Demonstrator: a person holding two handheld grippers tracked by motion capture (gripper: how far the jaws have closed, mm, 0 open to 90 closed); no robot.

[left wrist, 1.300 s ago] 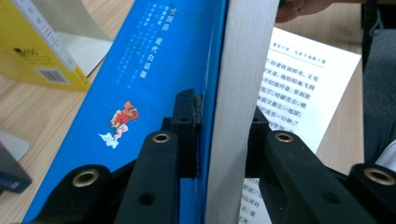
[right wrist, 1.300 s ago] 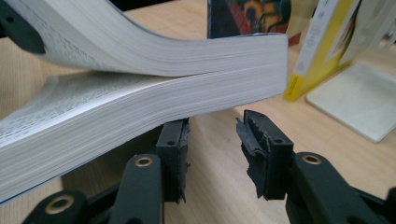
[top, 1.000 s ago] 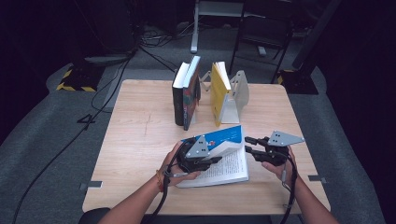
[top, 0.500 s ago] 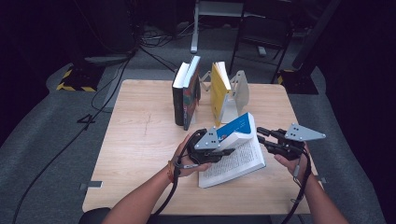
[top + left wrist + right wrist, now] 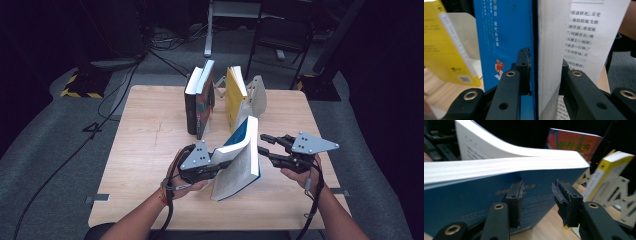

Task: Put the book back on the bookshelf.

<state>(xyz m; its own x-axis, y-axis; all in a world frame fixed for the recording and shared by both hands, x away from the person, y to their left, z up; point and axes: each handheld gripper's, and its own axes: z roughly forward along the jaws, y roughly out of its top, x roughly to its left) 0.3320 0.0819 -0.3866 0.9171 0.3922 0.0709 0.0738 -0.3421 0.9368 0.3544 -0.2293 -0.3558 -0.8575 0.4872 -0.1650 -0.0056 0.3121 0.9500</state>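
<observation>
A paperback with a blue cover (image 5: 243, 131) stands tilted on its edge above the wooden table (image 5: 145, 145), pages fanned toward me. My left gripper (image 5: 223, 164) is shut on its page block from the left. In the left gripper view my left gripper (image 5: 545, 75) clamps the white pages (image 5: 550, 37), one jaw on the blue cover (image 5: 504, 37), the other on a printed page. My right gripper (image 5: 262, 145) hovers just right of the book. In the right gripper view my right gripper (image 5: 536, 195) has just been opening; the blue cover (image 5: 474, 200) lies beyond the jaws, nothing pinched between them.
At the table's back a dark book with a red cover (image 5: 199, 102) stands upright. A yellow book (image 5: 235, 95) leans on a pale folding bookend (image 5: 256, 95) to its right. Dark floor, cables and chair legs surround the table.
The blue book went from lying open and flat to standing tilted on its edge, lifted by the left gripper. The right gripper rose and drew back to the right of the cover.
</observation>
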